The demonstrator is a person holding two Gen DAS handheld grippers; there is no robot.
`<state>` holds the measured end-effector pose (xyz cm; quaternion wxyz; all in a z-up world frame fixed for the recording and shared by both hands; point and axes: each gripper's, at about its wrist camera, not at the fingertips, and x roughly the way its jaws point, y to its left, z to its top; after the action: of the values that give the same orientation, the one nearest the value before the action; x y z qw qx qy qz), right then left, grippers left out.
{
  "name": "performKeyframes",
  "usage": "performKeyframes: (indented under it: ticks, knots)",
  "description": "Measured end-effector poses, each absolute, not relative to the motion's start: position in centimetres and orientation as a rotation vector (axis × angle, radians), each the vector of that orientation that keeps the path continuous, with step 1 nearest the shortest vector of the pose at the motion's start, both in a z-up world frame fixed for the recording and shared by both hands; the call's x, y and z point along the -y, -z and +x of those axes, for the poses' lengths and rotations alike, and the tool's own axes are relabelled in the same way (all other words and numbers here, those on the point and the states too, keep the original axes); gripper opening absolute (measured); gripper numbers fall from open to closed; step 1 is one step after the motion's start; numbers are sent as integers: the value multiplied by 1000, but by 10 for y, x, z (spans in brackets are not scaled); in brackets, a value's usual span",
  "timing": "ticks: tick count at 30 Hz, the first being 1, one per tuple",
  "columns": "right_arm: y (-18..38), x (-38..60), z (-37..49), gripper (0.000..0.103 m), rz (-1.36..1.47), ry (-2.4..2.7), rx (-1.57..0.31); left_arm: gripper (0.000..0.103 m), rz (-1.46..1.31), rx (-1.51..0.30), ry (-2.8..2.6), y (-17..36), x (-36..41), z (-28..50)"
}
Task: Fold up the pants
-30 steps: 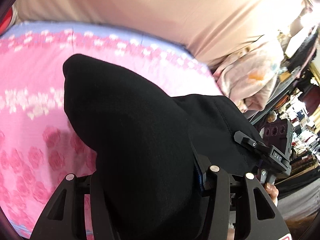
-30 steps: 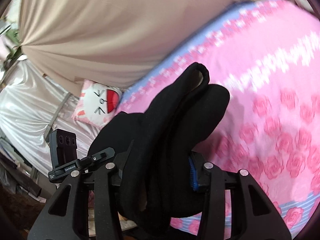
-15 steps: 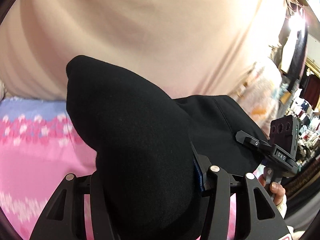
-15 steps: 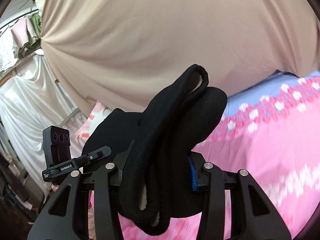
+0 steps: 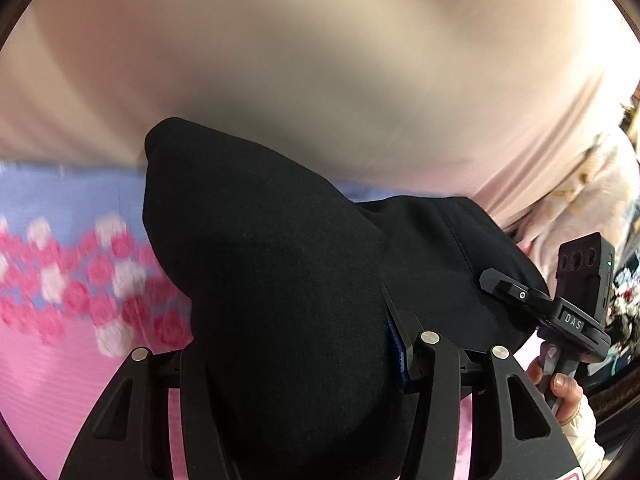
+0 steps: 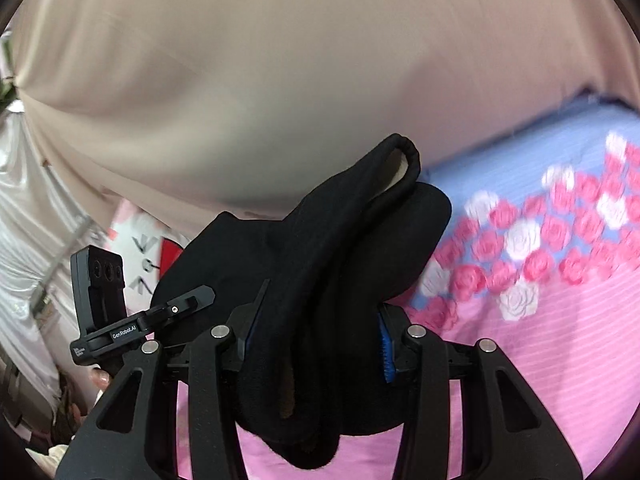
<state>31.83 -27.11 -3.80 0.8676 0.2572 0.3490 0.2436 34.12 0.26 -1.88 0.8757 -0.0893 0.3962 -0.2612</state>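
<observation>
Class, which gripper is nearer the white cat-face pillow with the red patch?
Left, probably. The left gripper sits directly before the white cat-face pillow in the right wrist view; the right gripper is farther off, across the black pants both grip.

My two wrist cameras, close up, facing the same way

Each looks forward along its fingers, past bunched black pants (image 5: 280, 300), toward the pink floral bedsheet (image 6: 540, 340) and, I think, beige curtain (image 5: 320, 60) both share.

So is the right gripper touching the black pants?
Touching. In the right wrist view, the right gripper is clamped on a bunched fold of the black pants, the cloth squeezed between both of its blue-padded fingers.
</observation>
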Motion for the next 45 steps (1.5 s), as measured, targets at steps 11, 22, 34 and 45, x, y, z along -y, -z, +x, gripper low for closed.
performKeyframes:
  ticks: [11, 22, 34, 45]
  knots:
    - [53, 347, 273, 67, 690, -316, -740, 77, -304, -972, 367, 52, -96, 318]
    - [3, 120, 178, 71, 47, -629, -796, 87, -347, -697, -178, 29, -221, 205]
    - [40, 8, 272, 69, 58, -522, -826, 88, -455, -708, -248, 60, -235, 200]
    - [59, -14, 295, 82, 158, -765, -934, 88, -512, -695, -292, 61, -260, 197]
